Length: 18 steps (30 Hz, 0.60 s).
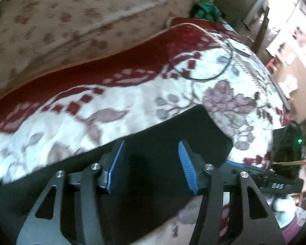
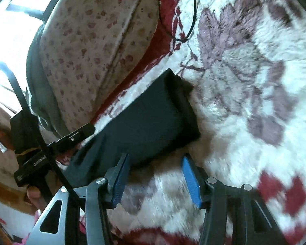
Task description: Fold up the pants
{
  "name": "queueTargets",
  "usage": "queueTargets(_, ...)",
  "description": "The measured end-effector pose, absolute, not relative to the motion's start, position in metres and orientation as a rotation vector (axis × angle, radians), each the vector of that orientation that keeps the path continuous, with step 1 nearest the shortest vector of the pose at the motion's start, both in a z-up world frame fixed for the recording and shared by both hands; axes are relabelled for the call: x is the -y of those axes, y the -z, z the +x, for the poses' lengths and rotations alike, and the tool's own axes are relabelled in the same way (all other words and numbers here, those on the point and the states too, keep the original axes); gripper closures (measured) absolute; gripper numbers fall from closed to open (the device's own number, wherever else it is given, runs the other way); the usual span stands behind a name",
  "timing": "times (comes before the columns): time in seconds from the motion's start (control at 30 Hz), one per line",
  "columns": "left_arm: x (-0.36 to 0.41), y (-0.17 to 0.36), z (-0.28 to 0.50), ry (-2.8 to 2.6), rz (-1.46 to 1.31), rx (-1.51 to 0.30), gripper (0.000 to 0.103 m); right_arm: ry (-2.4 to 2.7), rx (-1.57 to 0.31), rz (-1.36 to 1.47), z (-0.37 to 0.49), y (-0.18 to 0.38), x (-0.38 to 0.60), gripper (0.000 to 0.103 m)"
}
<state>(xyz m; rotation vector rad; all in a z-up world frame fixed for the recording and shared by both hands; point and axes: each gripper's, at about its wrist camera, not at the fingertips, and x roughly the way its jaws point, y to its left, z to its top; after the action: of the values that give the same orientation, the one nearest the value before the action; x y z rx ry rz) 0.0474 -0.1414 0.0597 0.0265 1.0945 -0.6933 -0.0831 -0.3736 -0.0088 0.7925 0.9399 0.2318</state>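
The black pants (image 1: 173, 138) lie folded into a compact rectangle on the floral blanket (image 1: 91, 126). My left gripper (image 1: 152, 157) is open, its blue pads wide apart just over the near part of the pants, holding nothing. In the right wrist view the folded pants (image 2: 153, 120) lie ahead and to the left. My right gripper (image 2: 155, 175) is open and empty over the blanket (image 2: 244, 102), just beside the pants' near edge. The left gripper's body (image 2: 57, 143) shows at the pants' left end.
A beige flowered cushion (image 1: 61, 20) runs along the far side of the blanket. A black cable (image 1: 210, 73) loops on the blanket near a white device (image 1: 239, 48). Green fabric (image 1: 206, 10) lies at the far end. The blanket's edge drops off at right.
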Motion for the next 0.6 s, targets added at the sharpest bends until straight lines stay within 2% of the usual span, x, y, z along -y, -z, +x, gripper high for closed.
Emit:
queueTargets(0.27, 0.191, -0.032, 0.087, 0.828, 0.15, -1.174, 0.049, -0.3, -0.886, 0.842, -0.07, 0.016, 0.376, 0.049)
queueTargets(0.6, 0.236, -0.011, 0.097, 1.013, 0.276, -1.253, 0.048, -0.351, -0.828, 0.853, -0.067, 0.019, 0.374, 0.044)
